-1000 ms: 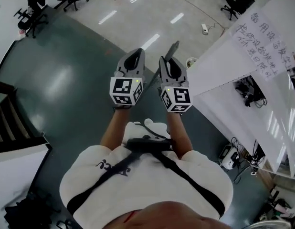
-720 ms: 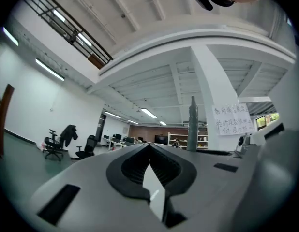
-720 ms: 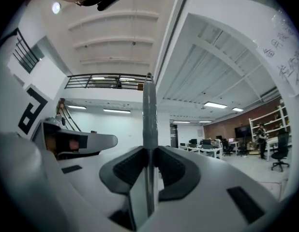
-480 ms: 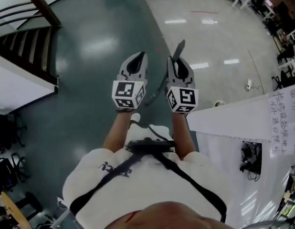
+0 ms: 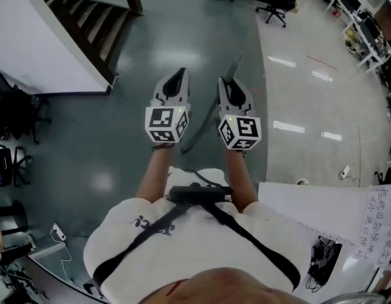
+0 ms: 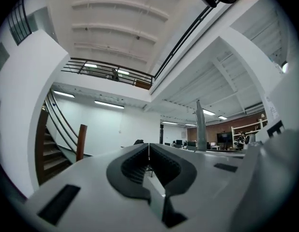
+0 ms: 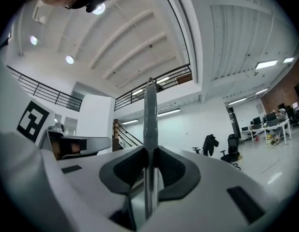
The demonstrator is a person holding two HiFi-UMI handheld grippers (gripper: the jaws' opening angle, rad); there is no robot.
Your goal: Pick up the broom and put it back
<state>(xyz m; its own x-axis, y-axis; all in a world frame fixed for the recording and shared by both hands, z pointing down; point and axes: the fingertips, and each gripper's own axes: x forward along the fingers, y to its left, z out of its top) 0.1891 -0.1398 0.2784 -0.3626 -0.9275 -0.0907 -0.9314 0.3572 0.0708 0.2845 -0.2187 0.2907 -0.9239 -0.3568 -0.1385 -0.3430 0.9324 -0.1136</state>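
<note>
The fingers (image 7: 174,174) of my right gripper (image 5: 232,86) are clamped on the broom handle (image 7: 150,115), a grey pole standing upright between them and rising past their tips; my left gripper (image 5: 176,76) has its jaws pressed together, nothing between them; both sit side by side, just apart, over the dark green floor (image 5: 119,151); from the head view the handle slants down between them; a staircase (image 5: 88,24) lies ahead on the left; I cannot see the broom's head.
</note>
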